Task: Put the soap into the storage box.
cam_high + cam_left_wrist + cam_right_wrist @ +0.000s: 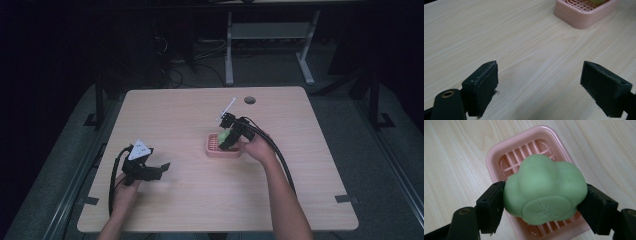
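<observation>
A green flower-shaped soap [544, 190] is clamped between the jaws of my right gripper [544, 205], just above a pink slatted soap dish [496, 155]. In the high view the right gripper [229, 137] hovers over the dish [212, 150] near the table's middle, with the green soap [223, 136] in it. My left gripper [162, 167] rests low at the table's left front, open, with bare wood between its jaws [540, 82]. The pink dish [584, 15] shows at the top right of the left gripper view.
The light wooden table [175, 115] has a round cable hole [249, 100] near its far edge. A thin white stick [227, 108] lies just beyond the dish. Black cables trail from both grippers. Desk legs and dark floor lie behind the table.
</observation>
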### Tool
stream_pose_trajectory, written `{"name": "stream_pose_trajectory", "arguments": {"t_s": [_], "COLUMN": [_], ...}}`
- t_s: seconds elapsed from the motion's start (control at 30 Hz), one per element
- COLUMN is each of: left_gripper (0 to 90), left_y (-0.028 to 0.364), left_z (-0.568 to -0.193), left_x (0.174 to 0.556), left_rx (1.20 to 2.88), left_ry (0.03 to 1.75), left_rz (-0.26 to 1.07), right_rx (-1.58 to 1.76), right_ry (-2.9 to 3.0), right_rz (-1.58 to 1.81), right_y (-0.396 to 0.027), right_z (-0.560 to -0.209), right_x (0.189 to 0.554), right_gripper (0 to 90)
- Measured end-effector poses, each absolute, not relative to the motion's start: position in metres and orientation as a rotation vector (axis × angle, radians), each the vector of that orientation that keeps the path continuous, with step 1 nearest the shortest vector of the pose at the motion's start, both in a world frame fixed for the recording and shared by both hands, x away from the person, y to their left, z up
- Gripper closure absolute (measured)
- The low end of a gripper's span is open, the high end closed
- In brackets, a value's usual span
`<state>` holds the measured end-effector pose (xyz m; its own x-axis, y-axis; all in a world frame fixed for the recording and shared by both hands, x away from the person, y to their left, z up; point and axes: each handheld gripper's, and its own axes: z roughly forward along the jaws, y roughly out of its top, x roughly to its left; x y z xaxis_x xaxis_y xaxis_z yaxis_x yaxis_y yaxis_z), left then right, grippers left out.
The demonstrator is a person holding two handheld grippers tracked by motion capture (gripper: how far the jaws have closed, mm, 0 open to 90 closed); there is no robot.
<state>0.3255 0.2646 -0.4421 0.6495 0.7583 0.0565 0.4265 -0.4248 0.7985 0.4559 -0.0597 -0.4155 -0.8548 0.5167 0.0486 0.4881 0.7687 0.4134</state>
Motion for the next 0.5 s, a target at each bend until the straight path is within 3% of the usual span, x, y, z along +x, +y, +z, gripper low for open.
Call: {"name": "stream_pose_trajectory", "arguments": {"t_s": [0.5], "left_gripper": [14.4], "left_y": [0.2657], "left_z": [-0.4416], "left_x": [0.3257], "left_rx": [2.079], "left_ry": [0.918], "left_rz": [0.531], "right_rx": [0.811], "right_ry": [2.892], "right_rz": [0.611], "right_y": [-0.05], "right_z": [-0.4209], "right_x": [0.4588], "right_gripper": [24.8]}}
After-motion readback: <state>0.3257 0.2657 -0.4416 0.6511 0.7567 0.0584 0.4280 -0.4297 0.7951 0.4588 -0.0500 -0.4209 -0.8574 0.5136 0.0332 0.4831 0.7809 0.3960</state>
